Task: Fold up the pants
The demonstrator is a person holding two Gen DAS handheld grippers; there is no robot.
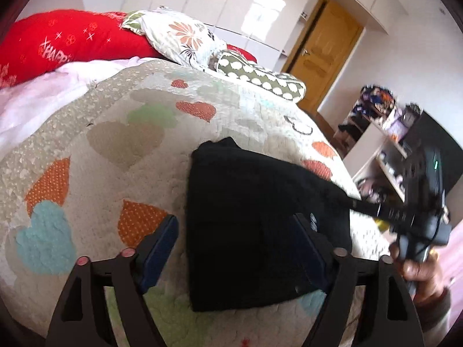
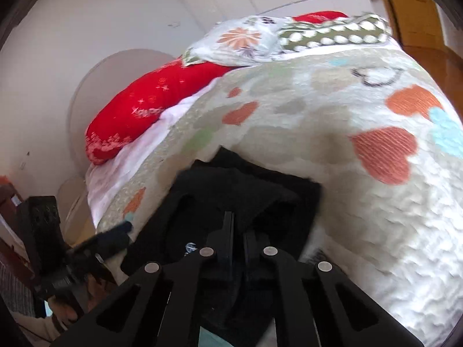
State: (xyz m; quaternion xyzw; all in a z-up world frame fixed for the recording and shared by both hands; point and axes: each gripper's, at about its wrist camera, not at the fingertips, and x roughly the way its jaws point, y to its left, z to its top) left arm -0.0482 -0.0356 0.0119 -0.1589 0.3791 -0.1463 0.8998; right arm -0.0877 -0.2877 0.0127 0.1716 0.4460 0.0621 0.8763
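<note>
The black pants (image 1: 249, 225) lie folded into a thick stack on the heart-patterned quilt (image 1: 95, 173). My left gripper (image 1: 235, 240) is open above the stack's near left part, empty; its right finger is over the cloth and its left finger over the quilt. My right gripper (image 2: 238, 228) is shut on a fold of the black pants (image 2: 260, 199) and lifts that edge. In the left wrist view the right gripper (image 1: 361, 205) reaches in from the right, its fingers on the stack's right edge.
Red pillow (image 1: 58, 43), floral pillow (image 1: 182, 34) and a green dotted pillow (image 1: 260, 78) lie at the bed's head. A white shelf with clutter (image 1: 385, 144) stands to the right of the bed, a wooden door (image 1: 321, 55) behind it.
</note>
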